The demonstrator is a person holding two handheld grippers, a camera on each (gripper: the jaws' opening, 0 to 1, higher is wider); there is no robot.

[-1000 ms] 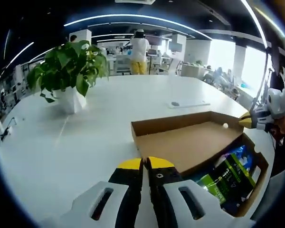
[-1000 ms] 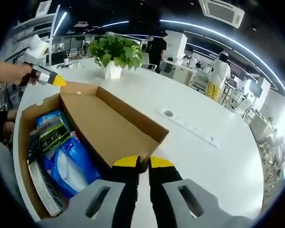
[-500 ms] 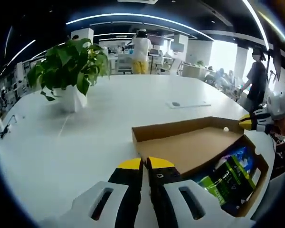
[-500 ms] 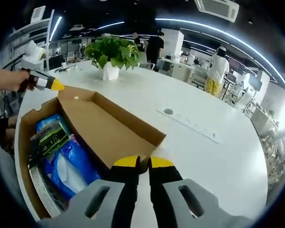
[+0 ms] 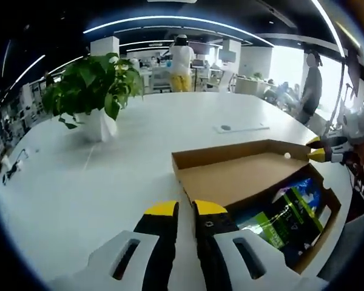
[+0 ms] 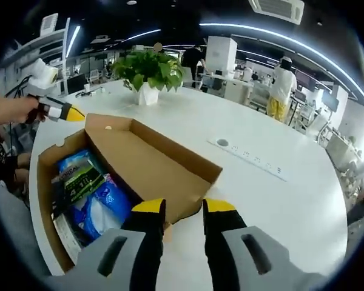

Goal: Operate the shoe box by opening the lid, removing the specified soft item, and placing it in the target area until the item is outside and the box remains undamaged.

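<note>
A brown cardboard shoe box [image 5: 326, 223] stands open on the white table, its lid [image 5: 242, 177] folded back with the inside facing up. Inside lie a green-and-black soft pack [image 5: 284, 219] and a blue soft pack [image 5: 307, 190]. My left gripper [image 5: 185, 209] is open, just short of the lid's near corner. My right gripper [image 6: 184, 206] is open with the lid [image 6: 148, 165] edge in the gap between its jaws. The right gripper view shows the green-and-black pack [image 6: 79, 179] and blue pack [image 6: 102, 203] in the box [image 6: 45, 197]. The left gripper [image 6: 70, 113] hangs by the lid's far corner.
A potted plant [image 5: 92, 91] [image 6: 147, 70] stands on the table beyond the box. A flat white power strip [image 5: 241, 129] [image 6: 250, 159] lies further out. People stand in the office behind. My right gripper [image 5: 320, 148] hangs at the lid's far corner, near the table edge.
Both grippers were shut at the lid's outer corners and have now opened. The lid has dropped back a little and lies flatter.
</note>
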